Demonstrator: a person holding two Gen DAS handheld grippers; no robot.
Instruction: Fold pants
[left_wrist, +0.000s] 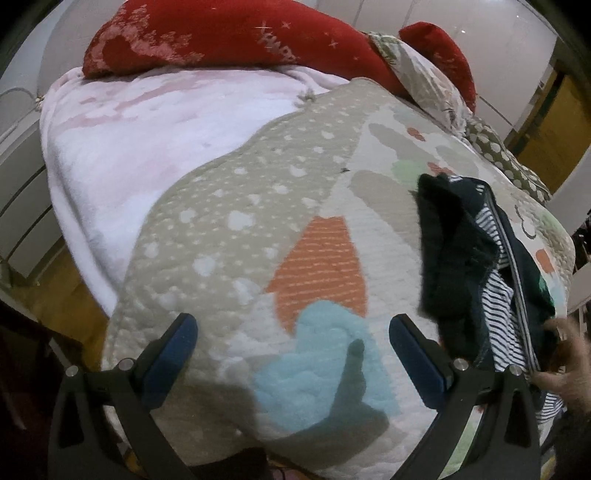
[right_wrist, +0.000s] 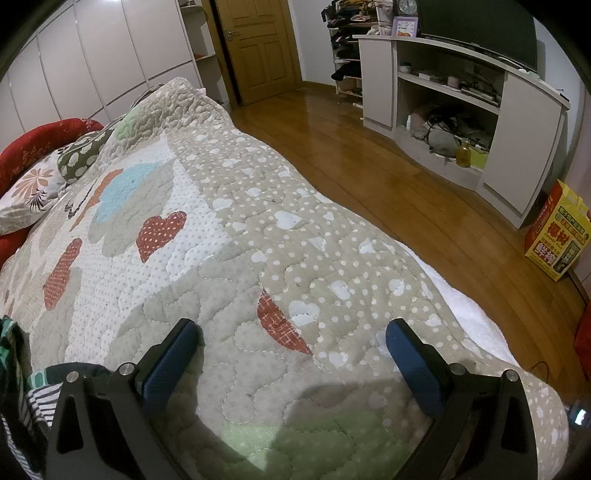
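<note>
A heap of dark clothes with the pants among black-and-white striped fabric lies on the quilted bedspread at the right of the left wrist view. My left gripper is open and empty above the quilt, left of the heap. A bare hand touches the heap's lower right edge. My right gripper is open and empty over the quilt. An edge of the clothes heap shows at the lower left of the right wrist view.
Red pillows and a pink-white blanket lie at the bed's head. A patterned pillow sits at the left. Wooden floor, a white shelf unit, a door and a yellow box lie beyond the bed.
</note>
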